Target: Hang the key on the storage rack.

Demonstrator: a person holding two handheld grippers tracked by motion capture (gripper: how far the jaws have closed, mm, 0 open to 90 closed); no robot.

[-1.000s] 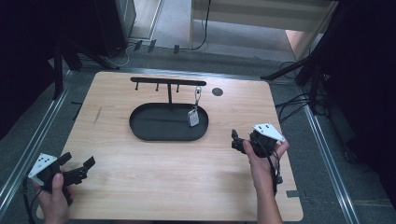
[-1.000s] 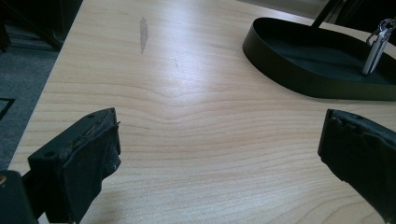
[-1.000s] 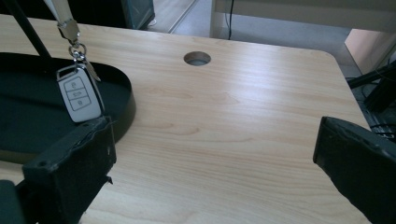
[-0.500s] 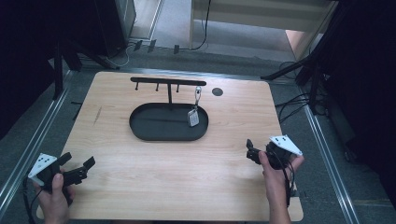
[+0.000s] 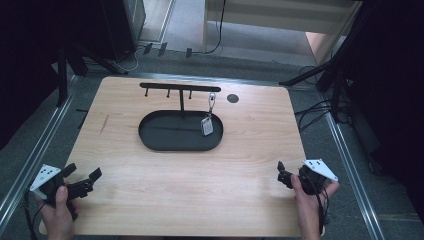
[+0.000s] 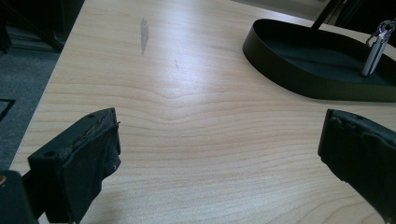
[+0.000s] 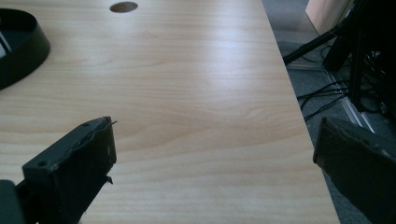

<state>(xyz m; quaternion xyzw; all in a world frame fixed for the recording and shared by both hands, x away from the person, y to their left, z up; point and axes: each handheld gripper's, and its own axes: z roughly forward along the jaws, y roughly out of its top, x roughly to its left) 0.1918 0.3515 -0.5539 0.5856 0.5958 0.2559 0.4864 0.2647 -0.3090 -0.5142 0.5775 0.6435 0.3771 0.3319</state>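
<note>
Two grippers (image 5: 82,181) (image 5: 281,175), one tray (image 5: 150,140), one key tag (image 5: 206,126)

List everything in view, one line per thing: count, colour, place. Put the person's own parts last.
Table: one, light wood, centre of the high view.
Key stand: one, black, an oval tray under a post and a hooked bar, back middle of the table.
Keyring with tag: one, silver clip and pale tag, hanging from the bar's right end over the tray.
Round hole: one, dark, in the tabletop right of the stand.
Cables: several, black, on the floor right of the table.
Left gripper: one, black with a grey plate, near left corner, jaws apart, nothing between them.
Right gripper: one, black with a grey plate, near right corner, jaws apart, nothing between them.
Hands: two, each holding a gripper at the near edge.
</note>
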